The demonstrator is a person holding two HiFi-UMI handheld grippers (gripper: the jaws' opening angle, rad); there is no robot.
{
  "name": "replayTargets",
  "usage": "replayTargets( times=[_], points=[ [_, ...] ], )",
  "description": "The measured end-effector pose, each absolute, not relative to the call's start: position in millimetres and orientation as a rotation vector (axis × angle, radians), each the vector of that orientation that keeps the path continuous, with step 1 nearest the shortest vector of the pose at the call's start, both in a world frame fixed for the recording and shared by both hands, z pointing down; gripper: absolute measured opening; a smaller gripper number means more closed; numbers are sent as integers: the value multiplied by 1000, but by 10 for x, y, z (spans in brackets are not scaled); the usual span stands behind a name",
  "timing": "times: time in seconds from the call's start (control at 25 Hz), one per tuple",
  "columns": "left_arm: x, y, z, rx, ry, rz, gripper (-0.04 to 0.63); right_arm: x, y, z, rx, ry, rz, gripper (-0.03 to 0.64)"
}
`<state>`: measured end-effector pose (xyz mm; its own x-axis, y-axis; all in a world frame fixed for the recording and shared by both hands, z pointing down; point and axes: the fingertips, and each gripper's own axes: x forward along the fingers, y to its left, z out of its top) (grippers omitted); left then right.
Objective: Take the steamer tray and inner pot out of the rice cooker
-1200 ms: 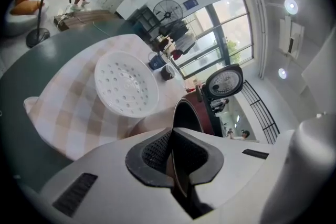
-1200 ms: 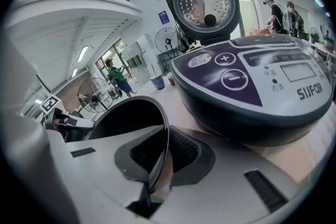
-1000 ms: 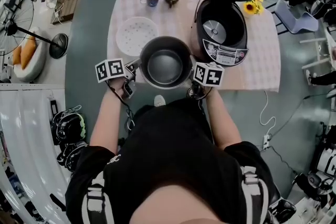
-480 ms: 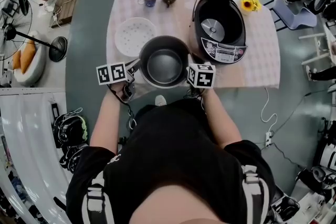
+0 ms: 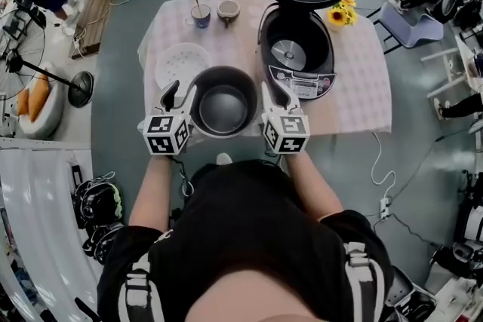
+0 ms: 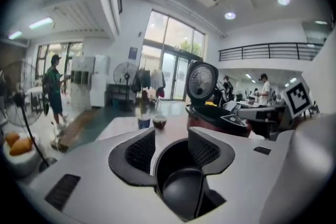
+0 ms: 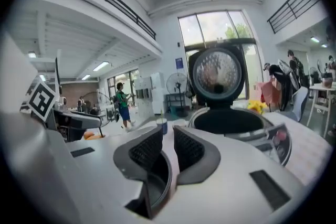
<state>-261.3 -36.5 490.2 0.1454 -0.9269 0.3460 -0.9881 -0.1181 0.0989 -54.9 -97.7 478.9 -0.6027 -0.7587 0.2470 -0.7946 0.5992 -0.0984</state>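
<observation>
So both bits look like they're out already: the dark round metal inner pot (image 5: 223, 111) is sitting on the pale checked-cloth surface (image 5: 355, 87) close to the front edge. The white perforated round steamer tray (image 5: 183, 64) lies flat just behind and to its left, next to the pot, though I can't tell if they touch. The dark maroon rice cooker (image 5: 302, 79) stands open to the right with its lid up, and you can see the bare heating plate inside, so nothing's left in there. By my read, the step in hand is just letting go and backing off cleanly. The left claw (image 6: 171, 136) has just been opening and its jaws now stand well apart, with nothing between the pads, only the pot's dark inside showing down below the gap. The right claw (image 7: 168, 139) has also just been opening but only a crack; there's a narrow slot between the pads with cloth visible through it, and the pot rim sits below the jaws, not pinched. From the head view they hang either side of the pot, above its rim. If it were me, I'd open the right one a bit wider before moving sideways so it can't snag the rim. I'd also pull both away from the pot evenly, since it's near the edge and a one-sided nudge could slide it toward the person.
</observation>
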Motion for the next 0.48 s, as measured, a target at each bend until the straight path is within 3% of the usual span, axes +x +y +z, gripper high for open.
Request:
replayTargets(
  times=[0.2,0.36,0.48],
  points=[
    [-2097,-456,4053,2319,-2013,220,136,-129,-984,3619,1480,-2808,-70,46],
    [-1740,-457,3469,2385,-2092,58,5,345,-952,3070,1587,-2867,-201,20],
    [-1427,-448,3241,2461,-2078,28,3,712,-926,2952,1654,-2881,-170,-2]
  ],
)
